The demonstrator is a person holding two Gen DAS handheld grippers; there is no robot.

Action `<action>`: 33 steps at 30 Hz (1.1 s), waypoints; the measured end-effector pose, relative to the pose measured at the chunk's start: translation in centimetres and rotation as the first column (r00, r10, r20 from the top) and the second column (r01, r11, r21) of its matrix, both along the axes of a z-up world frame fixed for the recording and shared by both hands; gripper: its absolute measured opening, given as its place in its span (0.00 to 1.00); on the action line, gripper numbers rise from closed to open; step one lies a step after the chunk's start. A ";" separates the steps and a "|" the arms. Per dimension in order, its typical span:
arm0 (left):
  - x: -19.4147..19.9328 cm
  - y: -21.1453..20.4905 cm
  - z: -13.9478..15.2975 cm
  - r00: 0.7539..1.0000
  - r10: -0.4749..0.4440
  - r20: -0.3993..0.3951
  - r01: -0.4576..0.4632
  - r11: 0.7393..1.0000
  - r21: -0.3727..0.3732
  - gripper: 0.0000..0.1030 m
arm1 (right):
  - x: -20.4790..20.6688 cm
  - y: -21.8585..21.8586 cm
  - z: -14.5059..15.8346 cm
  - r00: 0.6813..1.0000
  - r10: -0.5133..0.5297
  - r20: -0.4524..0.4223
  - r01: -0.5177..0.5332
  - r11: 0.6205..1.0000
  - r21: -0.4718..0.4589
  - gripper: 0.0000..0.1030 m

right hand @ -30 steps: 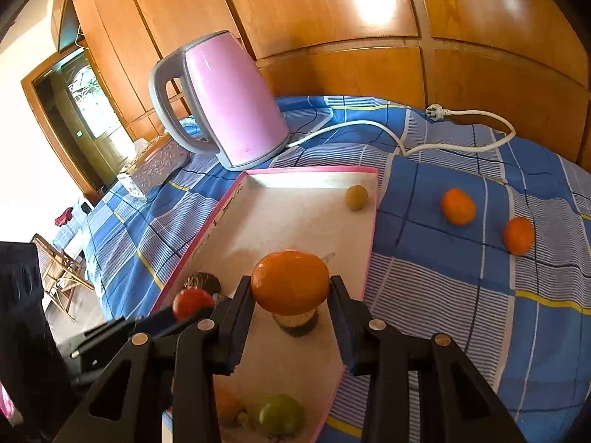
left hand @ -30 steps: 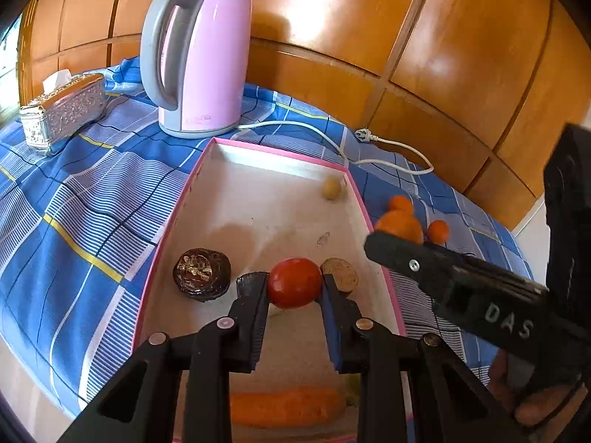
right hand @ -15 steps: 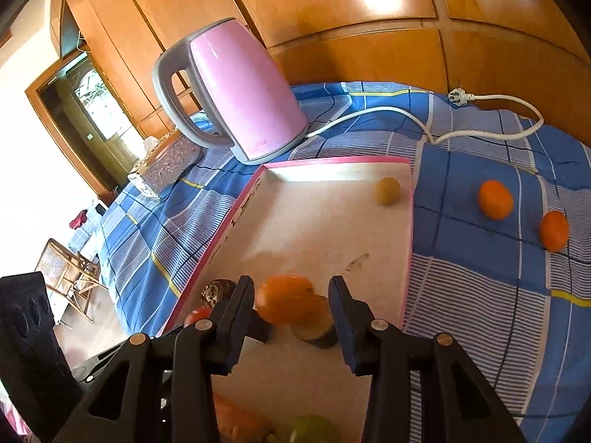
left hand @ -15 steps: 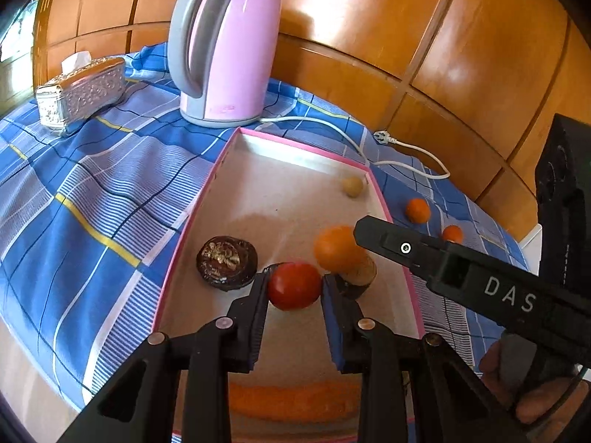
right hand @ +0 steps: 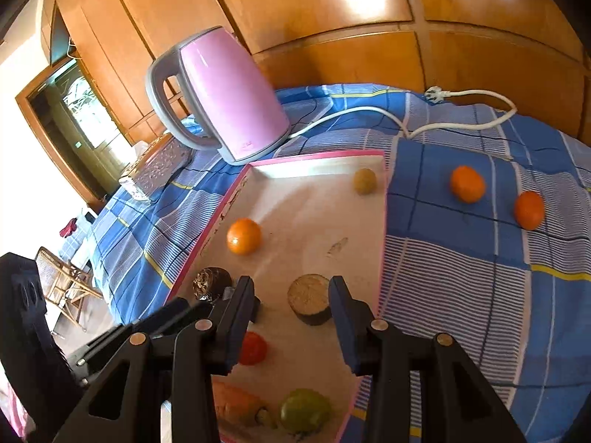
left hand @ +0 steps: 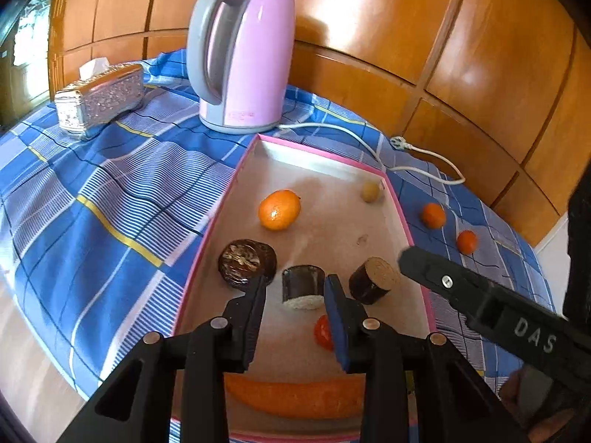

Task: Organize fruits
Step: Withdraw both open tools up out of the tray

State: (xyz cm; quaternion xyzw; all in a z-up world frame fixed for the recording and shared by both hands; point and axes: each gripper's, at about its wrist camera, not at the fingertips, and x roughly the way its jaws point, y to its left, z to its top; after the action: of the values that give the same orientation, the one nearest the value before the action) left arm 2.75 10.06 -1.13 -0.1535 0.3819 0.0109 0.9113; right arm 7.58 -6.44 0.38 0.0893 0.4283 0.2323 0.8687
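Observation:
A pink-rimmed tray (left hand: 236, 188) (right hand: 384, 199) lies on the blue checked cloth. In it are an orange (left hand: 279, 209) (right hand: 243, 236), a red tomato (left hand: 323, 332) (right hand: 252, 348), a small yellow fruit (left hand: 370, 192) (right hand: 364, 181), a carrot (left hand: 295, 395) (right hand: 232, 402), a green fruit (right hand: 305, 410) and three dark cylinders (left hand: 246, 263). Two oranges (right hand: 467, 184) (left hand: 433, 215) lie on the cloth right of the tray. My left gripper (left hand: 294, 295) is open and empty above the tray's near half. My right gripper (right hand: 291, 295) is open and empty above a cylinder (right hand: 310, 299).
A pink kettle (left hand: 240, 55) (right hand: 221, 96) stands behind the tray, its white cord (right hand: 461, 122) trailing right. A silver tissue box (left hand: 99, 99) sits at the far left. Wooden panelling backs the table. The cloth's edge drops off at the left.
My left gripper opened and let go of the tomato, which now lies in the tray. My right gripper opened and released the orange, which now rests near the tray's left wall.

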 end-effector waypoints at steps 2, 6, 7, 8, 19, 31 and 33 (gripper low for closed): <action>-0.1 0.1 0.2 1.000 0.007 0.001 -0.007 1.000 0.006 0.32 | -0.4 -0.1 0.2 1.000 -0.014 0.017 0.014 1.000 -0.024 0.42; -0.4 -0.3 0.7 1.000 0.004 0.007 -0.004 1.000 0.017 0.32 | -1.4 -0.2 0.7 0.999 -0.020 0.048 0.022 0.998 -0.050 0.42; -0.5 -0.4 0.8 1.000 0.003 0.008 -0.003 1.000 0.018 0.32 | -1.7 -0.2 0.9 0.998 -0.022 0.059 0.025 0.998 -0.062 0.42; -0.6 -0.6 0.9 1.000 0.000 0.010 0.000 1.000 0.020 0.32 | -1.9 -0.2 0.9 0.998 -0.021 0.065 0.026 0.997 -0.068 0.42; -1.3 -2.5 1.7 0.998 -0.057 0.017 0.056 0.998 0.041 0.32 | -3.4 -1.9 1.4 0.993 -0.068 0.094 0.076 0.994 -0.083 0.42; -1.4 -5.4 2.0 0.991 -0.133 0.012 0.131 0.989 0.071 0.32 | -3.7 -5.2 1.0 0.983 -0.163 0.081 0.168 0.983 -0.072 0.42; -1.4 -5.9 2.0 0.990 -0.141 0.010 0.140 0.987 0.076 0.32 | -3.7 -5.6 0.9 0.982 -0.172 0.080 0.177 0.982 -0.072 0.42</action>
State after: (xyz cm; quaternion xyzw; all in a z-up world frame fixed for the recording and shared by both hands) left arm 1.35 4.20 0.89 -0.0917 0.3840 -0.0403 0.9179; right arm 3.88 -12.02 1.32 0.0837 0.3953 0.1413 0.9038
